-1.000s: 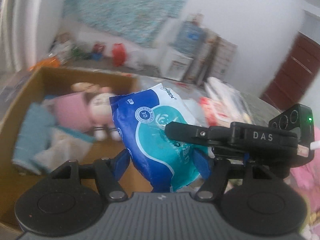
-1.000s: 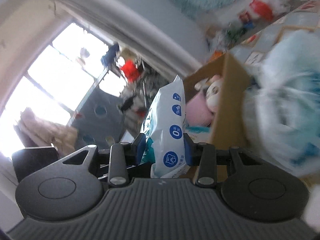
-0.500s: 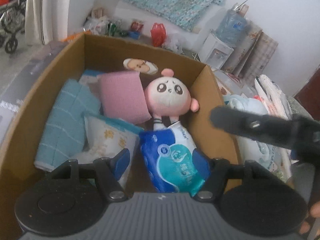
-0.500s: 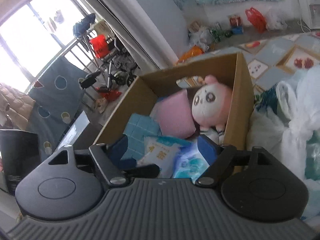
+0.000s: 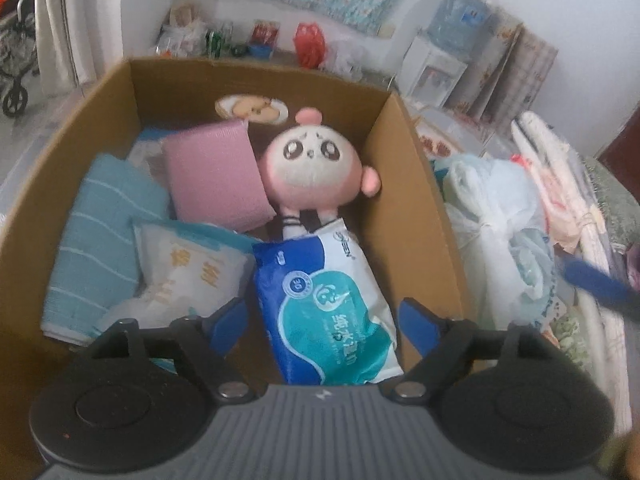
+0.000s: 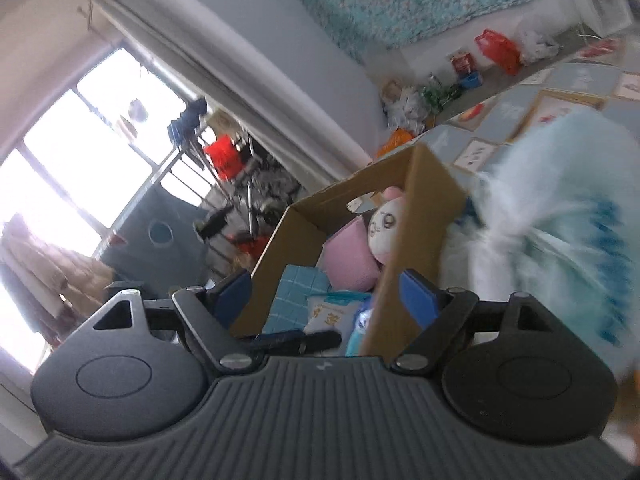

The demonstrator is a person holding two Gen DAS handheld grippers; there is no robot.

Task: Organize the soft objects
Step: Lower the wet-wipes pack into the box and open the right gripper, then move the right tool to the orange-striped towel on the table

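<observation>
An open cardboard box [image 5: 416, 184] holds a pink plush doll [image 5: 312, 168], a pink cushion [image 5: 216, 176], a teal towel [image 5: 104, 232] and a white pack [image 5: 188, 272]. A blue and teal wipes pack [image 5: 324, 300] lies in the box's near right part. My left gripper [image 5: 324, 322] hovers over it, jaws opening, with the pack between the fingers but not pressed. My right gripper [image 6: 326, 294] sits outside the box [image 6: 416, 216] near its side wall, jaws opening, holding nothing. One blue finger of it [image 5: 592, 284] shows blurred at the right.
A clear plastic bag of pale blue soft things [image 5: 492, 216] leans against the box's right wall, blurred as the bag [image 6: 560, 220] in the right wrist view. More fabrics [image 5: 560, 184] lie beyond it. A window [image 6: 60, 168] and a curtain stand far left.
Both grippers held the wipes pack above the box. The right one let go and drew back. The left one lowered the pack into the box and opened.
</observation>
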